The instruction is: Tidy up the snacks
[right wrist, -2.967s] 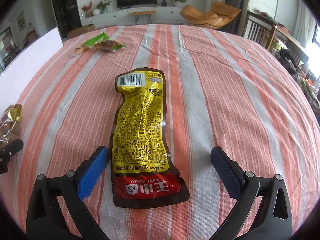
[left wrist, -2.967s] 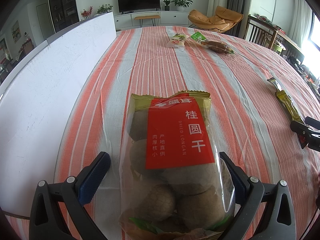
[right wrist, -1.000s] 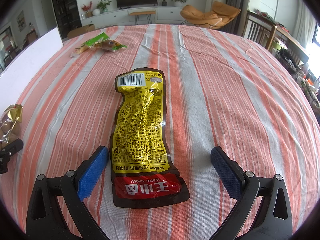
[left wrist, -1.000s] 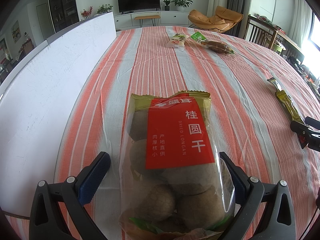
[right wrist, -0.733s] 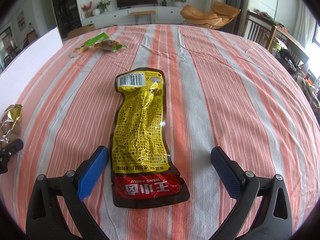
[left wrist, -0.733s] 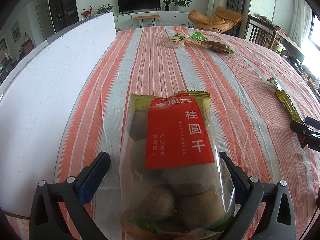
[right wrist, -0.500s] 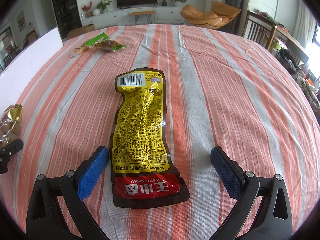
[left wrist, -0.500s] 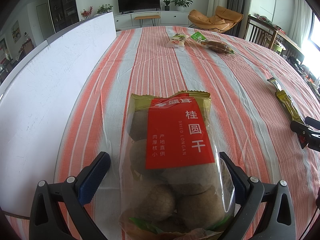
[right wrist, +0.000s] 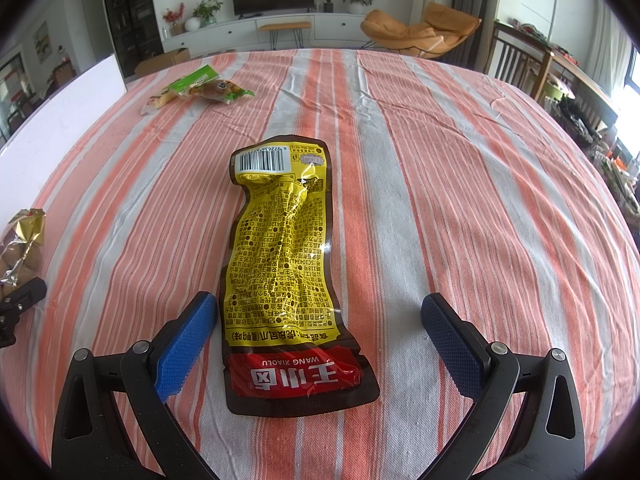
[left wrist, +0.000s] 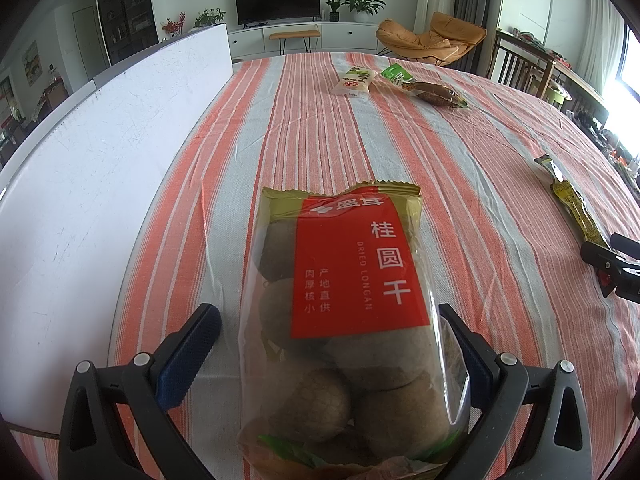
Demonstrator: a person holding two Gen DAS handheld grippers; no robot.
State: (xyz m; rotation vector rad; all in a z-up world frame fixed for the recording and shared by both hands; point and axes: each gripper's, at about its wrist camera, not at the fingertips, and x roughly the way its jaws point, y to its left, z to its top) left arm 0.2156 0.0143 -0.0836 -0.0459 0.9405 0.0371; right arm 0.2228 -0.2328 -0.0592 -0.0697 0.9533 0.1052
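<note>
longan bag lies flat on the striped tablecloth, its near end between the wide-spread fingers of the left gripper, which grips nothing. over to the right, the yellow snack pouch lies flat too, inside the released right gripper, nearer its left pad. two more packets sit at the far edge; a white board runs along the left.

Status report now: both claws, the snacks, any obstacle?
Left claw open around longan bag. Right claw open around yellow pouch. Nothing gripped. No obstacle seen.
</note>
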